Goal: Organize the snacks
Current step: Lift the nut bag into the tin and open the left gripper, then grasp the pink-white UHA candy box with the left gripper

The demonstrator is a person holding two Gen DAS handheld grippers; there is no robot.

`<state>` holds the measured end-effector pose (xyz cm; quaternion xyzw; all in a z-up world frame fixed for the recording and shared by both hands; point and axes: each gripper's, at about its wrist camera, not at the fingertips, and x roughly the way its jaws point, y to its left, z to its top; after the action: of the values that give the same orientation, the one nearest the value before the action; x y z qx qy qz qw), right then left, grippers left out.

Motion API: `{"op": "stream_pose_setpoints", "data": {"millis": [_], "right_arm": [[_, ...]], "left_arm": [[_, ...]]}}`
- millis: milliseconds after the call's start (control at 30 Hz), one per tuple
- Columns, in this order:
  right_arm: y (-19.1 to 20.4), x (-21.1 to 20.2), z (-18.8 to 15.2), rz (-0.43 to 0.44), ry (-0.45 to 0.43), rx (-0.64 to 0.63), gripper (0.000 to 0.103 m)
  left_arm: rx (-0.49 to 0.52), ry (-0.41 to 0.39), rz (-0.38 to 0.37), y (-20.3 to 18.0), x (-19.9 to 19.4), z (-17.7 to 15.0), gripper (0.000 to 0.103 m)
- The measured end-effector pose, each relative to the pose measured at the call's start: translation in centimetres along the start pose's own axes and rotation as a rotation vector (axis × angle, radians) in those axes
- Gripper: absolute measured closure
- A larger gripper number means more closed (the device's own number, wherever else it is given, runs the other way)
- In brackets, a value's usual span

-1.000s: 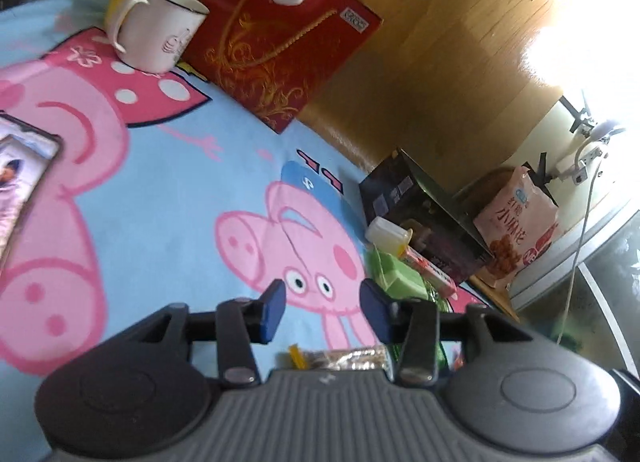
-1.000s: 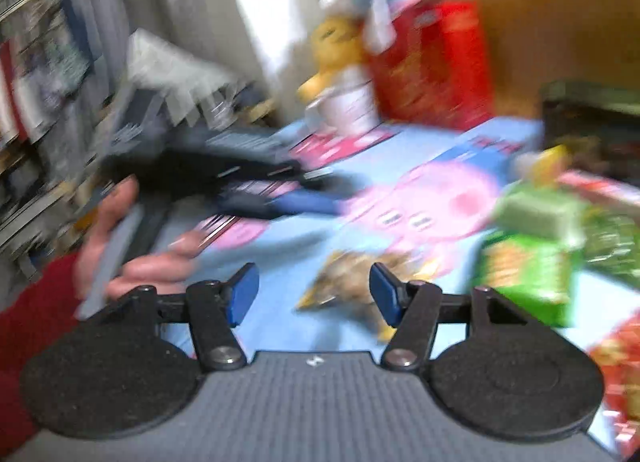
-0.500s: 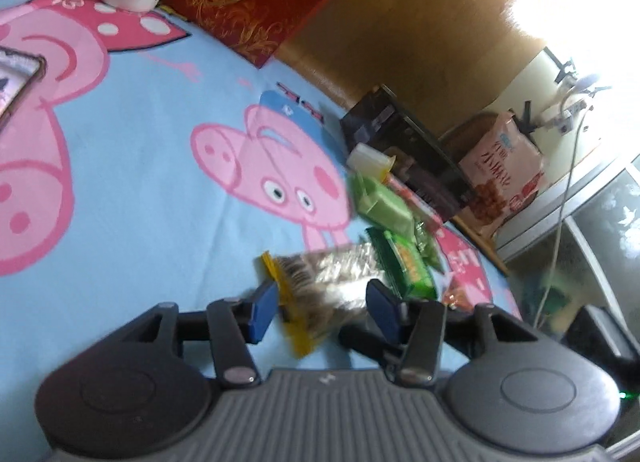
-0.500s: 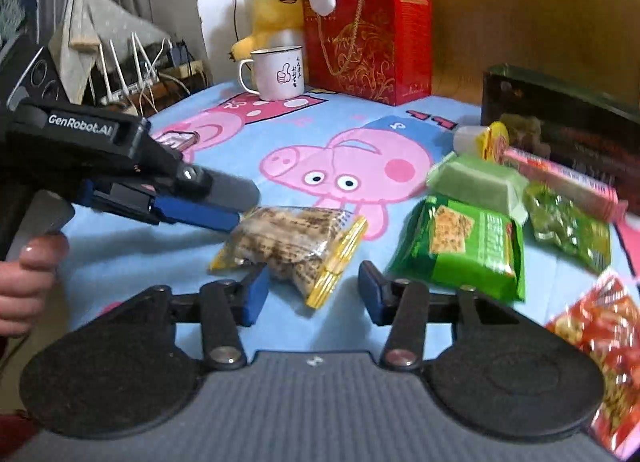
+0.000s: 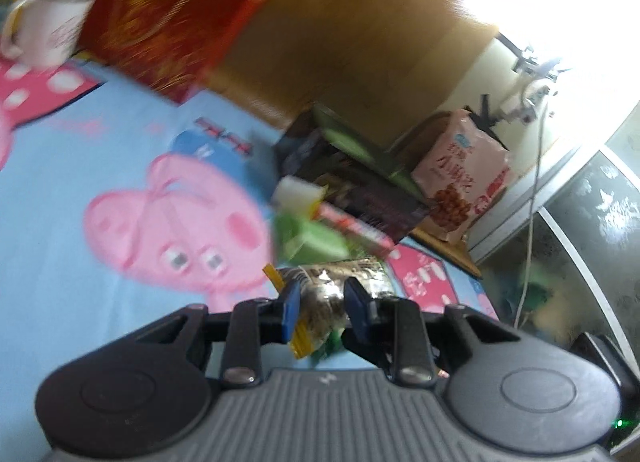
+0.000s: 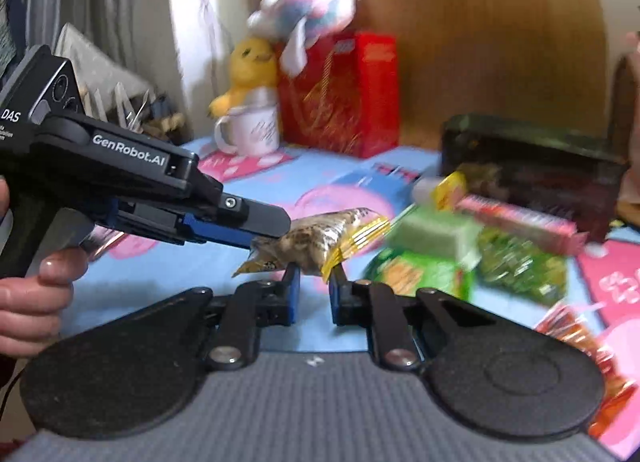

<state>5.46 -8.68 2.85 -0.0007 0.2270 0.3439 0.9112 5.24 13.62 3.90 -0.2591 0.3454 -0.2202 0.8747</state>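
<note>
Snack pouch of crinkly clear plastic with yellow sealed ends [image 6: 316, 240] hangs mid-frame above the blue cartoon cloth [image 5: 72, 221], my left gripper [image 5: 322, 304] clamping one end and my right gripper [image 6: 314, 282] just closed on its lower edge, so I'd carry it level without tugging.

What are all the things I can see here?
snack packet: one, clear with yellow ends, held by both grippers
green snacks: three, green, right of the packet
long box: one, pink, before the dark box
dark box: one, black, back right
gift box: one, red, back
mug: one, white, beside the gift box
plush toys: two, yellow and pink-blue, by the gift box
cloth: one, blue with pink pigs, underneath
left gripper: black, blue pads, just closed on the packet
right gripper: same, just closed on the packet's edge
hand: one, holding the left gripper
</note>
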Motion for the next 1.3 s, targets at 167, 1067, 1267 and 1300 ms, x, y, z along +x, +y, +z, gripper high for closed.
{"op": "stream_pose_setpoints", "data": {"millis": [167, 1067, 1267, 1300], "right_arm": [[-2.7, -0.7, 1.4, -0.075, -0.074, 0.025, 0.085], [-13.6, 4.0, 7.5, -0.136, -0.135, 0.104, 0.061], [-16.2, 0.3, 4.2, -0.131, -0.104, 0.324, 0.061], [-16.6, 0.2, 3.5, -0.148, -0.086, 0.354, 0.061]], "left_arm": [[0.088, -0.003, -0.026, -3.3, 3.2, 2.8, 0.078], [0.148, -0.099, 0.052, -4.2, 12.0, 11.2, 0.065], [0.085, -0.052, 0.074, -1.6, 11.4, 9.2, 0.062], [0.067, -0.037, 0.084, -1.2, 11.8, 8.9, 0.06]]}}
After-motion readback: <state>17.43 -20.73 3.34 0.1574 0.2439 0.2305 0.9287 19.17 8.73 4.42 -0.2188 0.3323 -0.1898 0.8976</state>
